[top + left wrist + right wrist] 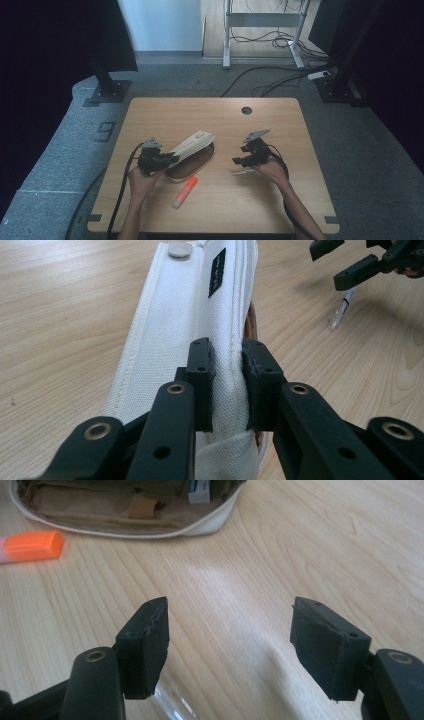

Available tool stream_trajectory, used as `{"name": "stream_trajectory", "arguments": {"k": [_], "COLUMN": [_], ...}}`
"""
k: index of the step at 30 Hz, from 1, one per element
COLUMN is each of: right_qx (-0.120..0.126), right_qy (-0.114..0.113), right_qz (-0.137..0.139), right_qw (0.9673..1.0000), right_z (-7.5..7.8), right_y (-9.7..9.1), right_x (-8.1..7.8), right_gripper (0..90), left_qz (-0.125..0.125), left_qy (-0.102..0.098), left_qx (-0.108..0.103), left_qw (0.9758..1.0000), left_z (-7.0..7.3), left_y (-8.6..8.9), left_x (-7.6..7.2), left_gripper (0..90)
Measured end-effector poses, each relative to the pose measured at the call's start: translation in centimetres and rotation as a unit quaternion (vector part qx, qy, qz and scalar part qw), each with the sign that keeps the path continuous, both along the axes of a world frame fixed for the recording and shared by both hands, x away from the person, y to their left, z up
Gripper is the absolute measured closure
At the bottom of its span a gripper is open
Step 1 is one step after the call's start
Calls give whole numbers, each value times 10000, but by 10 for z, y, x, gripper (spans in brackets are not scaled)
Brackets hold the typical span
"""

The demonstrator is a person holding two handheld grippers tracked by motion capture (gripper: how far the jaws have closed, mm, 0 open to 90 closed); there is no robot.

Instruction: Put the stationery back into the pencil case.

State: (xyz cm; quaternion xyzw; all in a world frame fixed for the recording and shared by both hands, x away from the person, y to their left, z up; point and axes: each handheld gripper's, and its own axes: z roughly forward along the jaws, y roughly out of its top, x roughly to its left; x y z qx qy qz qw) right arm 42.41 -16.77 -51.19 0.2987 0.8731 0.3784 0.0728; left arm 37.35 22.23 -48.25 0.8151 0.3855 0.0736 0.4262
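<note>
A white canvas pencil case (192, 167) lies open at the table's middle, its brown inside showing (125, 510). My left gripper (172, 158) is shut on the case's raised white lid flap (180, 335) and holds it up, tilted. The flap's edge is pinched between the pads (227, 355). My right gripper (239, 161) hovers to the right of the case, open with nothing between its jaws (230, 615). A clear pen (245, 172) lies on the table just under it, and its tip (170, 700) shows below one pad. The left gripper view catches this pen (340, 310) under the right gripper (370, 262).
A marker with an orange cap (185, 192) lies in front of the case, and its orange end (35, 545) is near the case's rim. A small white item (200, 495) sits inside the case. The wooden table (280, 125) has a round cable hole (246, 110) at the back.
</note>
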Motion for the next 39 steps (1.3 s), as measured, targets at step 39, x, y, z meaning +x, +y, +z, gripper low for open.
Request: {"name": "stream_trajectory", "arguments": {"k": [39], "right_qx": [-455], "right_qy": [93], "right_qz": [106], "right_qw": [9989], "right_z": [-24], "right_y": [-48], "right_x": [-30], "right_gripper": [626], "left_qz": [-58], "left_qy": [80], "left_qx": [-21], "left_qw": [9999], "left_z": [0], "left_y": [0], "left_x": [1], "left_gripper": [755]}}
